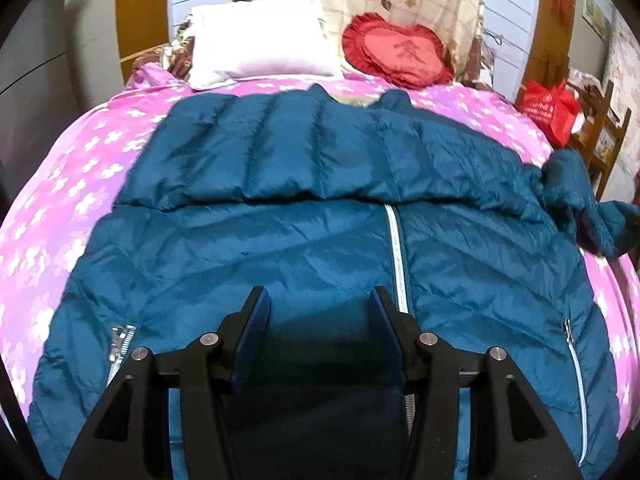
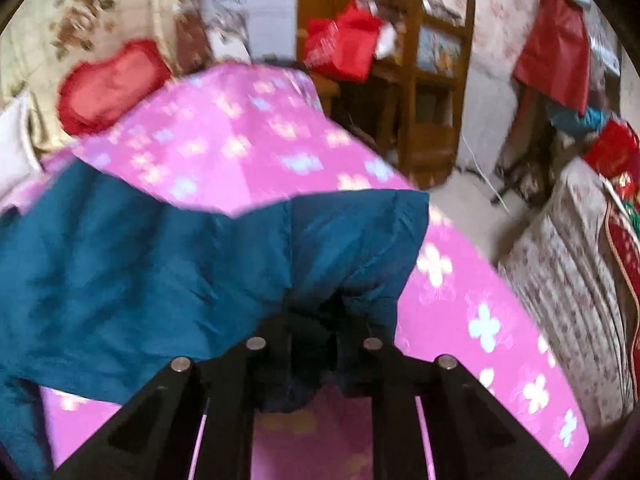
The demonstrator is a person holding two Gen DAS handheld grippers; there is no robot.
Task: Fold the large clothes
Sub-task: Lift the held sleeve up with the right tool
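Teal puffer jacket [image 1: 280, 240] lies zipper-up across the pink bedspread [image 1: 60, 184]; my right gripper [image 2: 312, 336] is clamped on its sleeve [image 2: 352, 240], left gripper [image 1: 320, 300] hangs apart above the hem, so I'd carry the sleeve low and flat across the chest.

Location: a home bedroom. Indicators: a bed with a pink flowered bedspread [image 1: 80, 168], a white pillow [image 1: 260, 40] and a red heart-shaped cushion [image 1: 396, 54] at the head edge, a wooden chair [image 2: 432, 92] beside the bed, and floral wallpaper [image 2: 504, 20].
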